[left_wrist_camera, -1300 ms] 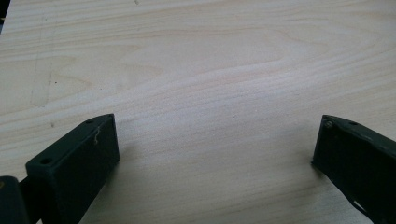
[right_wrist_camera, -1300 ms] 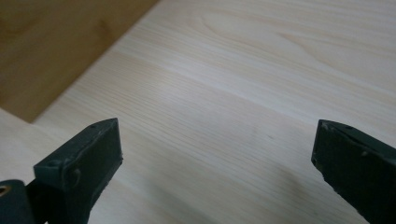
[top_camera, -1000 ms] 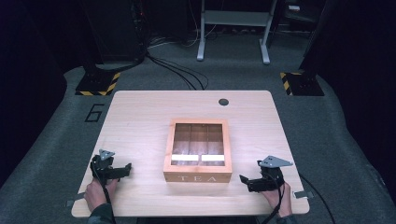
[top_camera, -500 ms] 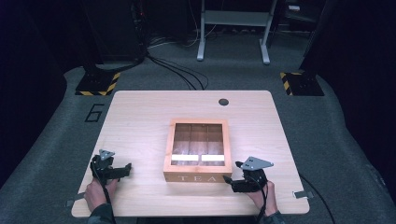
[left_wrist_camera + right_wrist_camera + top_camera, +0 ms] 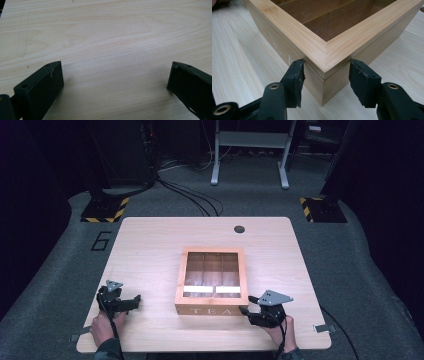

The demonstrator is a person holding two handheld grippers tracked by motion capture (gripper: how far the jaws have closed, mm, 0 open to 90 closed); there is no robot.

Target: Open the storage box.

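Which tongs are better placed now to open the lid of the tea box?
The right tongs, probably: their jaws straddle the tea box corner at the lid seam. The left tongs sit apart, over bare table.

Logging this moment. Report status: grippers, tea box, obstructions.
Right gripper open, jaws straddling near right corner of tea box, lid shut. Left gripper open over bare table, off to the box's left. Nothing in the way.

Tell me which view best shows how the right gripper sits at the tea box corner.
The right gripper view: the right gripper straddles the near corner of the tea box, jaws open at the lid seam. The high view shows the gripper beside that corner, too small to judge contact. The left gripper view shows bare table.
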